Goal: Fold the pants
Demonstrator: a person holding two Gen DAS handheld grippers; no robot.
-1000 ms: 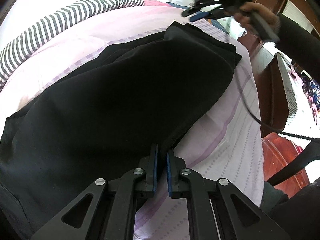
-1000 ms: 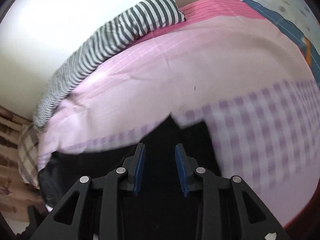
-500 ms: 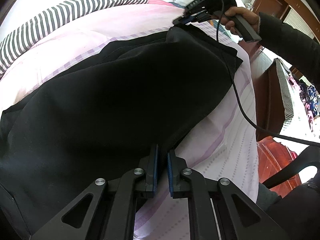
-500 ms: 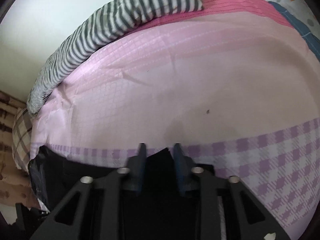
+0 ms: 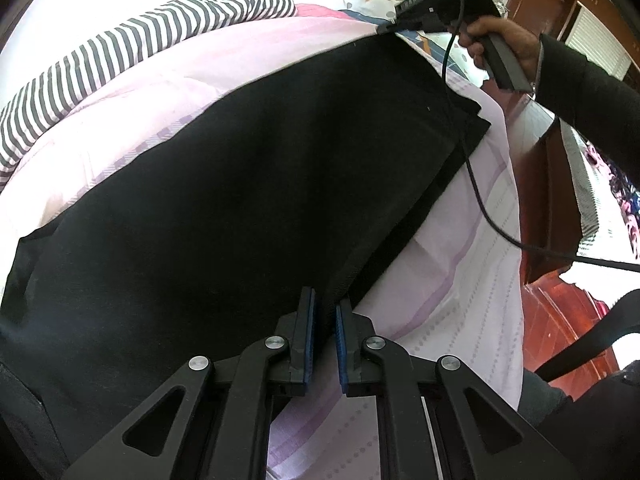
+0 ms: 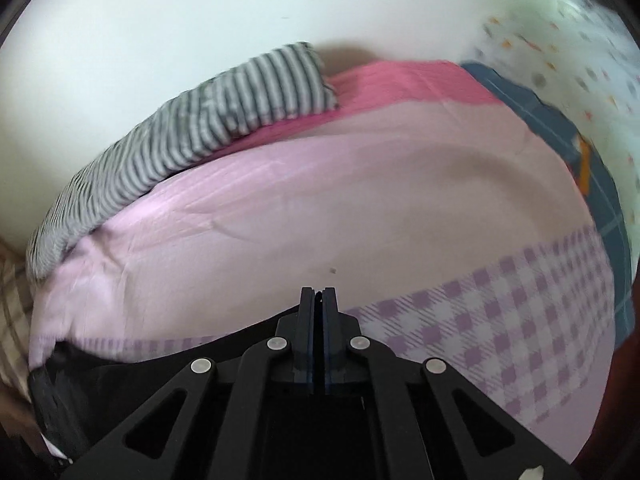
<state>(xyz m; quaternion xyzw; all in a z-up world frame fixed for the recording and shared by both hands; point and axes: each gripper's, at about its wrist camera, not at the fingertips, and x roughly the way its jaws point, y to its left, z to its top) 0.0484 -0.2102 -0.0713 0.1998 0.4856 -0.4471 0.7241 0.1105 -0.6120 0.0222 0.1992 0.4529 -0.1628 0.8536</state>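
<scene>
Black pants (image 5: 248, 200) lie spread across a pink bed sheet (image 5: 460, 280). My left gripper (image 5: 325, 312) is shut on the near edge of the pants, the dark cloth pinched between its blue pads. My right gripper (image 6: 319, 300) is shut on the far corner of the pants (image 6: 160, 368); it also shows in the left wrist view (image 5: 390, 28), held by a hand at the pants' far corner, which is lifted and stretched. The pants' upper layer is pulled taut between the two grippers.
A grey-striped pillow (image 5: 132, 52) lies along the bed's far side by the white wall. A patterned blue and white quilt (image 6: 580, 112) lies at the head end. Wooden furniture (image 5: 552, 200) stands right of the bed. The right gripper's cable (image 5: 480, 200) hangs over the sheet.
My right gripper came down onto the pants' far corner, shut on it, and pulled it up and away. The pants are now stretched flatter. My left gripper kept its hold.
</scene>
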